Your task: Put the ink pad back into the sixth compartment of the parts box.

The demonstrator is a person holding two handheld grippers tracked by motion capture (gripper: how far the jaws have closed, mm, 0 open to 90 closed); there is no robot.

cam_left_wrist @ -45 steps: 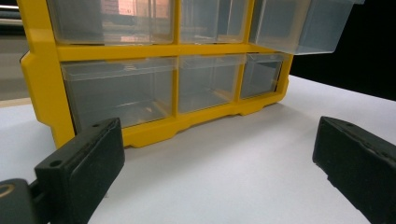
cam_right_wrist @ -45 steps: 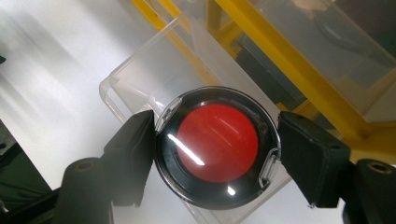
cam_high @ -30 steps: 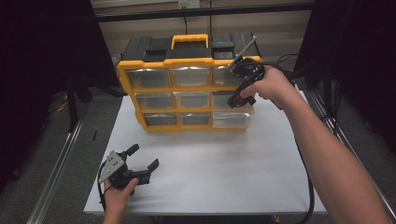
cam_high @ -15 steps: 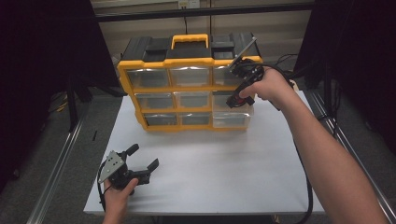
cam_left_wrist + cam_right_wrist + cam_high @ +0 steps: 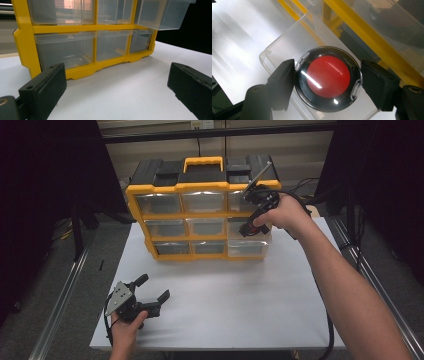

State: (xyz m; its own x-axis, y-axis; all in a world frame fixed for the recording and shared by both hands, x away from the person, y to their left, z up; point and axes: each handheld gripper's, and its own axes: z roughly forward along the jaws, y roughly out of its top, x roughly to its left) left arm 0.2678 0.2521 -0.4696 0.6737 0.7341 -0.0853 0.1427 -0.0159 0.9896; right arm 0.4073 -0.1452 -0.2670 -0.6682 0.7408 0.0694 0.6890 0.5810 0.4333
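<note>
Right tongs clamp round black case with red disc above open clear drawer at right side of yellow drawer organiser, near bench far edge. Left tongs wide open, empty, near bench front-left corner.

Yellow drawer cabinet blocks the far half of the worktop, standing upright across the middle. Near half of worktop is bare white, open for passage. Left claw sits near-left, jaws wide, open surface between it and cabinet front. Middle-right clear drawer juts out toward near side; right claw over it, round red-and-black disc between its jaws.
</note>
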